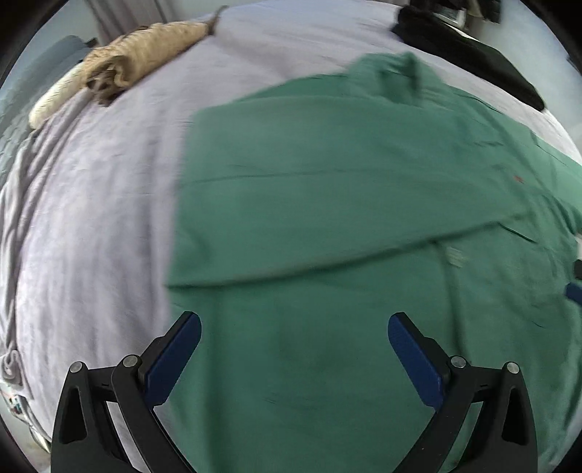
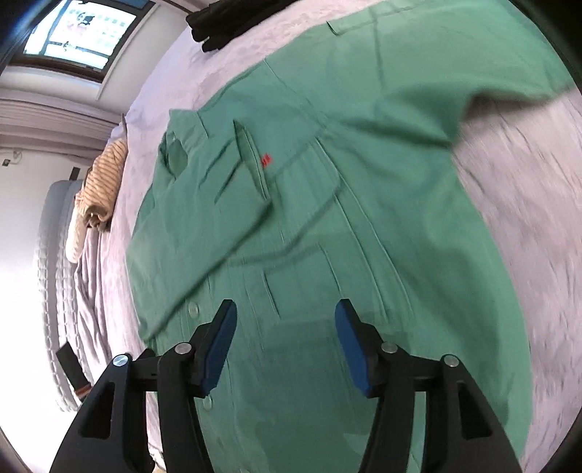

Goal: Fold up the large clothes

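A large green button-up shirt point(image 1: 345, 203) lies spread on a lilac bedsheet point(image 1: 102, 203). One side is folded over across its body, leaving a straight left edge. In the right wrist view the shirt point(image 2: 327, 225) shows its collar, a small red label and a row of buttons, with one sleeve stretched out to the upper right. My left gripper point(image 1: 294, 324) is open and empty above the shirt's lower part. My right gripper point(image 2: 285, 313) is open and empty above the button placket. A blue pad of the right gripper shows at the right edge of the left wrist view point(image 1: 574, 291).
A tan striped garment point(image 1: 145, 54) lies bunched at the far left of the bed, also in the right wrist view point(image 2: 103, 182). A black garment point(image 1: 469, 51) lies at the far right. A window point(image 2: 80, 32) and a grey padded headboard point(image 2: 54, 291) border the bed.
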Motion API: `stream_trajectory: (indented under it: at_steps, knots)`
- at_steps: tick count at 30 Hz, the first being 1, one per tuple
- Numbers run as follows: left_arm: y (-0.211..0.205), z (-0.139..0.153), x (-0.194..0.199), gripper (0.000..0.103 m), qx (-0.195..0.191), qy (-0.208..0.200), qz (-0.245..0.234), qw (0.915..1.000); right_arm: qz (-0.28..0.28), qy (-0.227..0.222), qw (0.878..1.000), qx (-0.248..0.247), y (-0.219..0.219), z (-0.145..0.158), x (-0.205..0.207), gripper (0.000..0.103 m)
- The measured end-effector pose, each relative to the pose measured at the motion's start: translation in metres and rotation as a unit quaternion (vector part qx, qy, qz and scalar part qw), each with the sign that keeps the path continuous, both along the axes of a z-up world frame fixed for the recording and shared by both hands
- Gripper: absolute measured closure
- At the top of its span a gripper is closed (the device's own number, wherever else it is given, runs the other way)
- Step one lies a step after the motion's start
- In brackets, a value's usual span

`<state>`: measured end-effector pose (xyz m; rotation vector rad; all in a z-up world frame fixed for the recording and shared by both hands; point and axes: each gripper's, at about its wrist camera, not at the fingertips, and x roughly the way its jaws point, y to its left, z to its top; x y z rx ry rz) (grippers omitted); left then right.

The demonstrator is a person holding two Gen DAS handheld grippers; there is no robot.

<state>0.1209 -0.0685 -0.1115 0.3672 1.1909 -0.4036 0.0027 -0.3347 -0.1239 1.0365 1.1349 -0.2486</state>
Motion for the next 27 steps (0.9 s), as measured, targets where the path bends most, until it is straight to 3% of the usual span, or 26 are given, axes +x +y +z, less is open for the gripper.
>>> stream_trajectory:
  at_steps: [6, 10, 20, 22, 27]
  knots:
    - [-0.042, 0.001, -0.040, 0.000, -0.010, 0.025, -0.020, 0.9994, 0.012, -0.007, 1.000, 0.011, 0.006, 0.002, -0.025, 0.022]
    - [-0.064, 0.005, -0.055, 0.000, -0.018, 0.039, -0.024, 0.9988, 0.009, -0.019, 0.999, 0.024, -0.002, 0.002, -0.037, 0.019]
    - [-0.120, 0.003, -0.071, 0.000, -0.001, 0.048, -0.048, 0.9977, -0.011, -0.042, 0.998, 0.040, -0.040, 0.002, -0.059, 0.013]
    - [-0.129, 0.001, -0.072, 0.000, 0.003, 0.052, -0.051, 0.9974, -0.014, -0.049, 0.998, 0.047, -0.046, 0.001, -0.062, 0.000]
    - [-0.151, -0.004, -0.079, 0.000, 0.012, 0.055, -0.062, 0.9965, -0.019, -0.065, 0.997, 0.047, -0.060, 0.002, -0.069, 0.000]
